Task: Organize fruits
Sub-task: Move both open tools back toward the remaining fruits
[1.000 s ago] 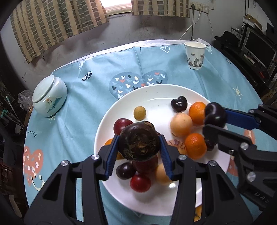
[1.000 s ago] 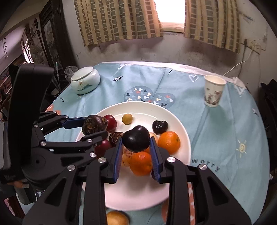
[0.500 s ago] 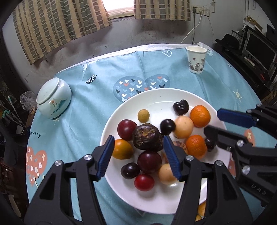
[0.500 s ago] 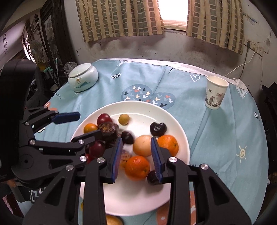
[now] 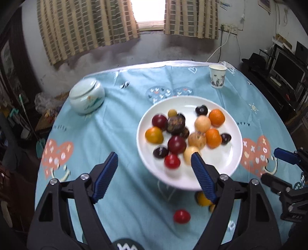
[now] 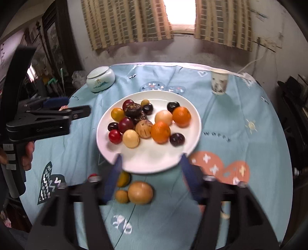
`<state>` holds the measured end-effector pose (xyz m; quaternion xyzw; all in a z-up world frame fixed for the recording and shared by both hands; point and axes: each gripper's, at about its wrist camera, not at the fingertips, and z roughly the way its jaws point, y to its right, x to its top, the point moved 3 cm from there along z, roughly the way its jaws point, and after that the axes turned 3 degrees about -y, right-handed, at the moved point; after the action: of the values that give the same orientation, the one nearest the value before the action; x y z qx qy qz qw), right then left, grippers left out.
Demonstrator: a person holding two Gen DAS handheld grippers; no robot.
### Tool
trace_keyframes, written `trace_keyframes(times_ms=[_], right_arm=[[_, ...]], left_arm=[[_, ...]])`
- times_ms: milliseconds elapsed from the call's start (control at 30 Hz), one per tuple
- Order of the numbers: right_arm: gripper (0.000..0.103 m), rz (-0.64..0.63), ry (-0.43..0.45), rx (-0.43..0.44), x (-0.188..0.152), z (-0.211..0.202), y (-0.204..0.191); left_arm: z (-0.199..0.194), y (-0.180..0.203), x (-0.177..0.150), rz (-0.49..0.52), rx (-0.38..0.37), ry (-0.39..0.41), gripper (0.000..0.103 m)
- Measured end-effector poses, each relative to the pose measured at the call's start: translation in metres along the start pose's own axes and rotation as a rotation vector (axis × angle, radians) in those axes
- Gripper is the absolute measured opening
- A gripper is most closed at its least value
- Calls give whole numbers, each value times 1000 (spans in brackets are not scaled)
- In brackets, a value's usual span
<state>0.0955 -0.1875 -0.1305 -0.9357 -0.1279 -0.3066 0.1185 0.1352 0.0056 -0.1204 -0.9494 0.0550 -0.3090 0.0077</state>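
Both jaws have just been opening and are gaping empty; left gripper (image 5: 154, 173) should be dropping squarely over the red fruit (image 5: 181, 216), lower centre.

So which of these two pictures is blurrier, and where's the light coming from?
Right wrist view: its own claw smears with motion, while the plate stays fairly sharp. Left wrist view: the claw is crisp, the fruit softly blurred. Both: a blown-out window backlights the bowed fisheye scene.

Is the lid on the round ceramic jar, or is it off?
On. The pale lid sits on top of the jar and covers its mouth in both views.
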Motion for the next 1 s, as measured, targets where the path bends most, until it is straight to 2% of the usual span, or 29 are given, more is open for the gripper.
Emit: trace_keyframes(times_ms=[133,267,367,433,500,633,833,1000], right_arm=[[68,21,-33,-14,-41,-8,-4],[68,58,-112,-23,-82,1,-9],[67,61,-151,-9,-99,10,-16],[62,59,-172,16,-103,17,-22],[61,63,-179,43,-101,25,-29],[50,54,-209,92,-89,49,-46],[46,38,-252,84,-77,78,-57],[26,24,-254,82,-71,92,-56]], left_arm=[[-3,-13,-47,-20,-7,-67,80],[1,-14,-92,-16,-10,-140,80],[5,-15,-116,-25,-31,-195,80],[6,-14,-127,-22,-32,-218,80],[4,-15,-131,-26,-32,-219,80],[-6,-18,-129,-35,-41,-200,80],[-7,-21,-127,-47,-51,-203,81],[5,-11,-123,-30,-69,-226,81]])
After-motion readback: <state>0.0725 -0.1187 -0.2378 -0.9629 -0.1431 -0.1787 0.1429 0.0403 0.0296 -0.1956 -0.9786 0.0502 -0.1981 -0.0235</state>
